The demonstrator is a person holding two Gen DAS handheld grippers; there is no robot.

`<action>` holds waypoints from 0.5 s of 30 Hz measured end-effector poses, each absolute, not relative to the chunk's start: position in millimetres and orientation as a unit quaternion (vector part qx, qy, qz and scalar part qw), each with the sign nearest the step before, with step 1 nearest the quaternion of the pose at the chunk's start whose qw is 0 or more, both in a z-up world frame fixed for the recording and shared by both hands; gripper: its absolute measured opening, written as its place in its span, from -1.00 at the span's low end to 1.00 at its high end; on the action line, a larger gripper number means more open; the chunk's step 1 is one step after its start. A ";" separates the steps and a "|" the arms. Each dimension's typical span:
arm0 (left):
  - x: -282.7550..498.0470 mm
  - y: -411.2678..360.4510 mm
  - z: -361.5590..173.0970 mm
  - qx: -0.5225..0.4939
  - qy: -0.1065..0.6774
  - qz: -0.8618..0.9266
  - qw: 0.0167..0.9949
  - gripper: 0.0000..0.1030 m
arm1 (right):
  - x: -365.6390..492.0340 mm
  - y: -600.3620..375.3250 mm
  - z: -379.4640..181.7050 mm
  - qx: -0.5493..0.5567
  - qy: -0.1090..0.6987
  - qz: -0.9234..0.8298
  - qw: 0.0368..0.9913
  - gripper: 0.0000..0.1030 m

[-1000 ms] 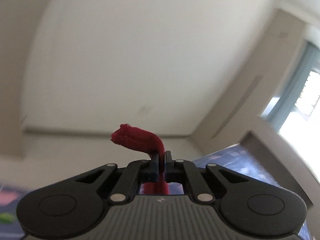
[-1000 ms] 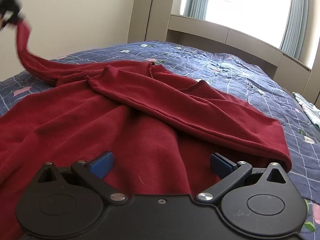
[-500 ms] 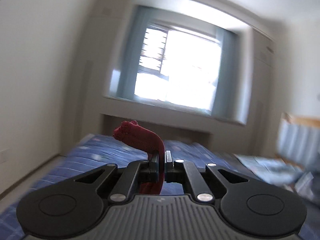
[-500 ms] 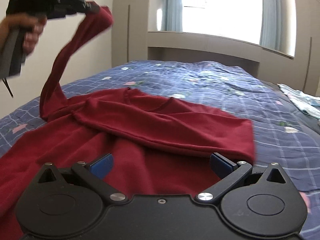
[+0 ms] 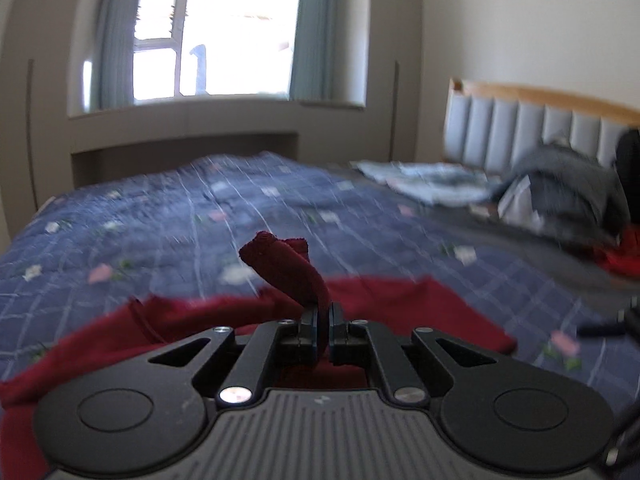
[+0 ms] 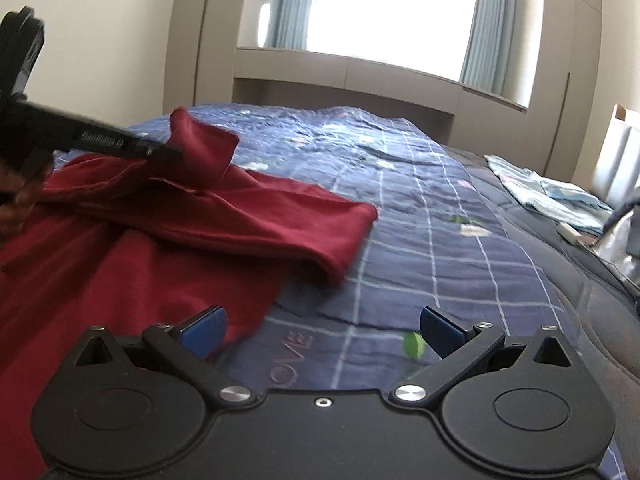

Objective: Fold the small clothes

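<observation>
A dark red long-sleeved top [image 6: 132,248] lies spread on the blue quilted bed [image 6: 432,216]. My left gripper [image 5: 323,320] is shut on the cuff of its red sleeve [image 5: 288,268], which sticks up past the fingertips. In the right wrist view the left gripper [image 6: 168,152] holds that sleeve [image 6: 200,148] low over the top's body. One sleeve [image 6: 312,224] lies folded across the top. My right gripper [image 6: 322,322] is open and empty, low over the quilt by the top's right edge.
A pale blue folded cloth [image 6: 548,196] lies at the bed's far right, and it shows in the left wrist view [image 5: 432,180] too. A grey pile [image 5: 560,196] and a red item [image 5: 624,256] sit near the padded headboard [image 5: 532,128]. A window [image 6: 392,8] is behind the bed.
My left gripper has swung the sleeve down from high in the air to low over the top's body. My right gripper has shifted right, off the top and over bare quilt.
</observation>
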State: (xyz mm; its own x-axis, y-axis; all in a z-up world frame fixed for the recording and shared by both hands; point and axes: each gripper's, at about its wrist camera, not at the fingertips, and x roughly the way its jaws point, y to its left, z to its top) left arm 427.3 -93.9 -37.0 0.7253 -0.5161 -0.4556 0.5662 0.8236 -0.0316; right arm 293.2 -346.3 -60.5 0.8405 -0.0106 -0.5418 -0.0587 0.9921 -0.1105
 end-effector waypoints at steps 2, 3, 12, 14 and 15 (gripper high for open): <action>421.4 -100.0 -42.7 0.067 0.245 -0.302 0.919 -0.92 | 293.1 -348.9 -63.0 -0.053 0.285 0.008 0.957 0.99; 420.1 -104.9 -47.0 0.071 0.252 -0.305 0.916 -0.92 | 293.6 -349.2 -63.7 -0.048 0.287 0.007 0.957 0.99; 415.4 -90.7 -39.2 0.013 0.284 -0.331 0.900 0.30 | 300.3 -354.0 -61.1 -0.031 0.288 -0.003 0.957 0.99; 410.0 -81.0 -34.3 0.004 0.282 -0.329 0.901 0.42 | 302.1 -354.5 -58.3 -0.012 0.284 0.009 0.959 0.99; 407.6 -75.2 -31.5 -0.001 0.286 -0.327 0.901 0.54 | 305.0 -355.9 -56.4 0.000 0.282 0.019 0.959 0.99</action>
State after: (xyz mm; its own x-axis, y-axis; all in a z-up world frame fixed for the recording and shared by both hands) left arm 407.6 -75.2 -31.5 0.6226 -0.5901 -0.5141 0.5890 0.7858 -0.1887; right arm 305.0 -355.9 -56.4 0.8399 0.0365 -0.5415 -0.0368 0.9993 0.0103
